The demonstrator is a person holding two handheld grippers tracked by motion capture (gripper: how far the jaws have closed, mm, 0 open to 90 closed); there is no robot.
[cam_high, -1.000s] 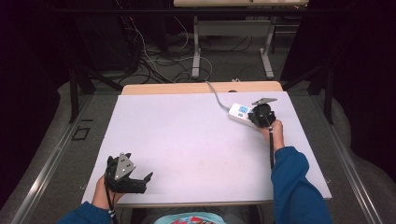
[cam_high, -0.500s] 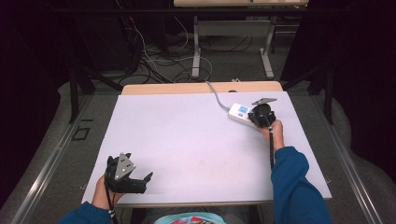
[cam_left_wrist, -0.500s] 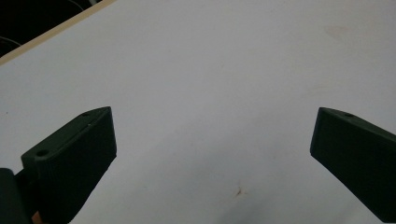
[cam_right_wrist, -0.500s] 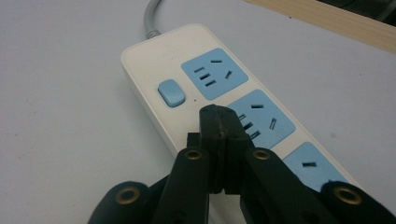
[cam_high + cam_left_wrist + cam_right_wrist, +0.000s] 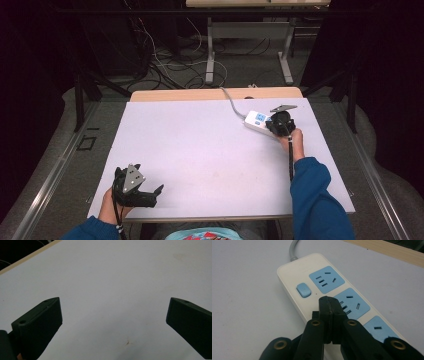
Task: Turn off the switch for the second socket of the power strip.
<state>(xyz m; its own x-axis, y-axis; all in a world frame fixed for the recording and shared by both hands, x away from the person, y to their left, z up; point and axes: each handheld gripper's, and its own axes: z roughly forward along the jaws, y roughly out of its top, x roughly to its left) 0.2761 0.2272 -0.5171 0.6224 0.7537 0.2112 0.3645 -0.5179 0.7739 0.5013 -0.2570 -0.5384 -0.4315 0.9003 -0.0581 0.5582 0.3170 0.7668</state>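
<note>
Dark floor and tangled cables filled the upper part of the high view, and below them lay the pale white tabletop (image 5: 210,150) with its wooden far edge. Toward the upper right of that frame I saw the white plastic power strip with blue socket faces (image 5: 257,121), its grey cord (image 5: 231,102) curling off toward the far edge. My right tongs (image 5: 276,125) sat over the strip; in the right gripper view their jaws were pressed together with nothing between them, tips (image 5: 329,305) hovering at or touching the strip (image 5: 294,280) just below the small blue rocker switch (image 5: 303,290) and beside the middle socket. I could not tell whether they truly made contact.

My left tongs (image 5: 150,192) rested at the lower left of the high view, well apart from the strip, jaws spread wide over bare tabletop (image 5: 112,277).

I judged the strip to be light, rigid and smooth-shelled, so it would likely slide on the tabletop if pushed from the side, and the stiff cord might tug it round. For the switch, a straight downward press with shut tips seemed best. To lift it, I would take hold across the narrow width of the body, clear of the sockets.
</note>
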